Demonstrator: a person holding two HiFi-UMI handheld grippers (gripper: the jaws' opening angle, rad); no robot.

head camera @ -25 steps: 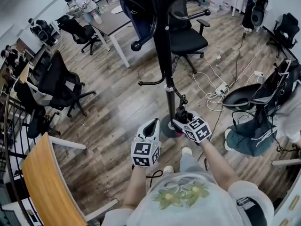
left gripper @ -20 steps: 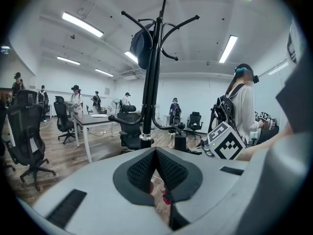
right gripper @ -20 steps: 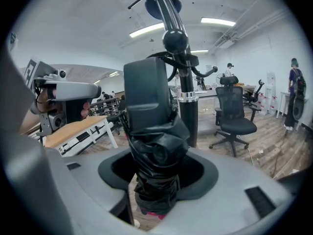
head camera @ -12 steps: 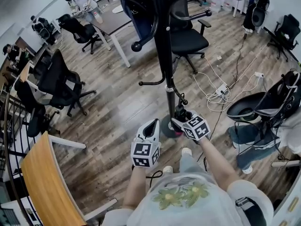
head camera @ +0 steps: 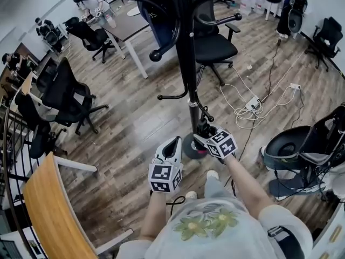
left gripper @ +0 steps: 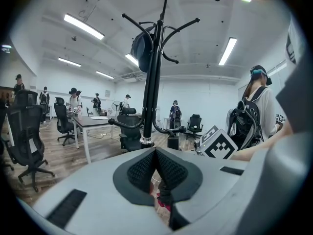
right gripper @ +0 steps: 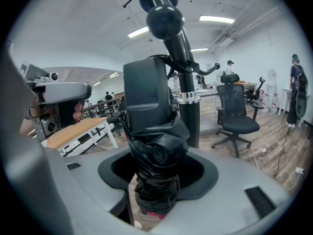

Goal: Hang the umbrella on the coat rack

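Note:
A tall black coat rack with curved, knob-ended hooks stands right in front of me; its round base is on the wood floor. My right gripper is shut on a folded black umbrella, held close to the pole just above the base. In the right gripper view the umbrella stands between the jaws of the right gripper, with its boxy handle uppermost, and a knobbed hook is just behind it. My left gripper, seen in its own view as the left gripper, is shut and holds nothing.
A dark garment hangs on the rack's far side. Black office chairs and a desk stand behind it. White cables trail on the floor at right. A wooden tabletop is at my left. Several people stand around.
Both grippers stay almost where they were, the right still shut on the umbrella. A person with black gear at the right edge has moved down and farther out of view.

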